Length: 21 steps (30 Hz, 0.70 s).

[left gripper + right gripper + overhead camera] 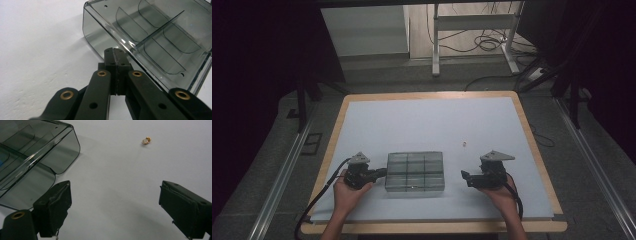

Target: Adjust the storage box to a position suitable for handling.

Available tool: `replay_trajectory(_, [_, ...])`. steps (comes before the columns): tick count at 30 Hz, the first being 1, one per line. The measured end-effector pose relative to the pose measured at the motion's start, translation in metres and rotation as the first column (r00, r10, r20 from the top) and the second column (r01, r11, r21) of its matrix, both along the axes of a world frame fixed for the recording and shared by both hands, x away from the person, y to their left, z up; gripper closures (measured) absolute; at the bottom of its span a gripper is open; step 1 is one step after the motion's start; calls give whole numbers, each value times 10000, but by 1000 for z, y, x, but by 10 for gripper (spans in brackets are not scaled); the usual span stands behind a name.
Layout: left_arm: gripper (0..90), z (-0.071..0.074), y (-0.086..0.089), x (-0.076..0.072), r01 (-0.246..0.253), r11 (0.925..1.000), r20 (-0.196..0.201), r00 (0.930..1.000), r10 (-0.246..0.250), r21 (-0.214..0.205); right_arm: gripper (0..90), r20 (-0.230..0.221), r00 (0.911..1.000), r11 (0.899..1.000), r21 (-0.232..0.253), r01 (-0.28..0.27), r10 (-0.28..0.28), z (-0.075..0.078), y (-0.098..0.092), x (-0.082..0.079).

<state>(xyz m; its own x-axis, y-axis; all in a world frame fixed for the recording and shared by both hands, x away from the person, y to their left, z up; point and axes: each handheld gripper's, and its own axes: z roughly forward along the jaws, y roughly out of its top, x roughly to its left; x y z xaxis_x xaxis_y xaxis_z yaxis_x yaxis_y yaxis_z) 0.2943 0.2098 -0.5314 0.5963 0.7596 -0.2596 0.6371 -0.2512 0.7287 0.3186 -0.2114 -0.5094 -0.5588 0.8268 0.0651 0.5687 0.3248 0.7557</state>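
A clear smoky plastic organiser box [415,171] with several compartments sits near the table's front middle. My left gripper [381,173] lies just left of it, jaws shut with nothing between them, tips close to the box's wall [100,37]; I cannot tell whether they touch it. In the left gripper view the shut left gripper [115,56] points at the box's corner. My right gripper [466,178] rests right of the box with its jaws wide open and empty [115,202]. A tiny gold-coloured object [465,144] lies on the table beyond it, also seen as the small gold piece [146,140].
The white table top [427,120] has a wooden rim. Beyond the far edge are a grey floor, a metal desk frame [472,35] and loose cables. A rail [277,185] runs along the left side.
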Motion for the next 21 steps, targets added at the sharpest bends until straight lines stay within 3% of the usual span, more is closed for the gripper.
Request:
replay_trajectory(13, [900,1,2,-2,65,9998,95,9999,-63,-181,105,5,10000,10000,-15,-12,12,0,0,0])
replay_trajectory(21, [900,12,13,-15,6,9999,487,9988,2,-163,105,125,9998,9999,61,125,-126,1,-3,0])
